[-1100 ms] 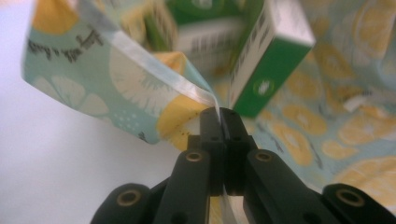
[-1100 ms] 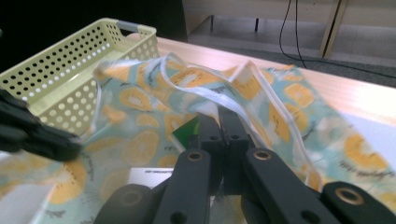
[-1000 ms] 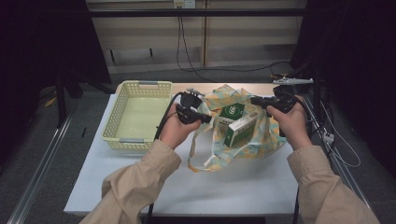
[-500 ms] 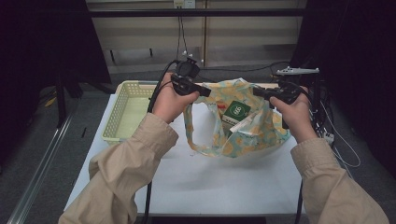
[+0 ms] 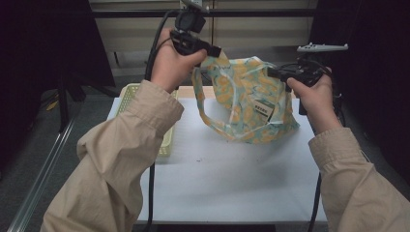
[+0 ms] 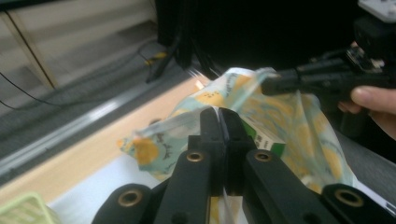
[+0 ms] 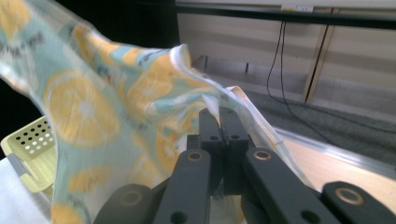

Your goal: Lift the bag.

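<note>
Nearest the person, a bare white tabletop (image 5: 227,183), nothing set down on it yet. Just beyond, lifted clear of the table and stretched between both hands: a soft fabric tote bag printed with orange slices on pale blue-green (image 5: 251,104), its mouth pulled wide, its loose handle loops drooping toward the table. Left gripper (image 5: 216,50) held high, jaws closed tight on the bag's rim; right gripper (image 5: 270,72) lower and to the side, jaws likewise pinched shut on the opposite edge of cloth (both gripper views show fabric clamped between the black tips). Inside the bag, a green and white cardboard box (image 6: 264,137), lying against the cloth near the bottom; whether anything else is in there cannot be told. Judged from this: lifting and opening done, emptying the box out apparently left to do, probably by tipping or shaking. Farther left, a pale yellow perforated plastic basket (image 5: 126,96) on the table, partly hidden behind the left sleeve, with no contents visible.
</note>
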`<action>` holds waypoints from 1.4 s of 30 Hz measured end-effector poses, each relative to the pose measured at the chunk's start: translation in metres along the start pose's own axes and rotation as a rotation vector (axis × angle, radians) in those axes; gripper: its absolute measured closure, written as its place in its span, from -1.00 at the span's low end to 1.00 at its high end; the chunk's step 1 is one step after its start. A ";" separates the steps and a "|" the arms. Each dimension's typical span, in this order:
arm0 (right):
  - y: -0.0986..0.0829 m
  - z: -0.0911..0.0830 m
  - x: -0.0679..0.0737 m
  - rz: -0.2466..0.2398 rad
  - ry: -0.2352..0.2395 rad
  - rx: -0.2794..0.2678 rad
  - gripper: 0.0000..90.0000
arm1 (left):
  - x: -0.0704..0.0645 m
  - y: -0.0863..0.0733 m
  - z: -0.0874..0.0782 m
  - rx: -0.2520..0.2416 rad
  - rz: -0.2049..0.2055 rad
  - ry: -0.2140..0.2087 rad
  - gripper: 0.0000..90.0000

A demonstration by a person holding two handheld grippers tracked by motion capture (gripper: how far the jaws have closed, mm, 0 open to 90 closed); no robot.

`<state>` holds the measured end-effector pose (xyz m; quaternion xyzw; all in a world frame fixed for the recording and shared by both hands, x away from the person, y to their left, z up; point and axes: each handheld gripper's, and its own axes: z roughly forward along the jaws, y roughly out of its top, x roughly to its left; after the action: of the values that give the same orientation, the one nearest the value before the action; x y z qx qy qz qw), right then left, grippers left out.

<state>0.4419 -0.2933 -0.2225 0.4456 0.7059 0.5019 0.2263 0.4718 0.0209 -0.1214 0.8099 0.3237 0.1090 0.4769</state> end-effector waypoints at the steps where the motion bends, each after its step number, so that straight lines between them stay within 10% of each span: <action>1: 0.002 0.000 0.000 0.001 0.004 -0.005 1.00 | 0.003 0.002 -0.001 -0.011 -0.006 0.001 1.00; 12: -0.020 0.019 0.007 0.017 0.056 0.038 0.79 | 0.023 -0.031 0.017 0.035 -0.049 -0.059 0.88; 18: -0.030 0.020 0.015 0.036 0.073 0.029 -0.20 | 0.032 -0.058 0.017 0.036 -0.072 -0.031 -0.49; 21: -0.039 0.017 0.018 0.039 0.100 0.034 -0.39 | 0.032 -0.077 0.015 0.044 -0.032 -0.026 -0.68; 42: -0.156 -0.022 0.040 -0.036 0.149 0.085 -0.57 | 0.035 -0.225 -0.021 -0.023 -0.002 -0.129 -0.86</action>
<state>0.3423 -0.2855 -0.3503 0.4034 0.7495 0.4990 0.1630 0.3942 0.1327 -0.3045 0.8094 0.2915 0.0597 0.5063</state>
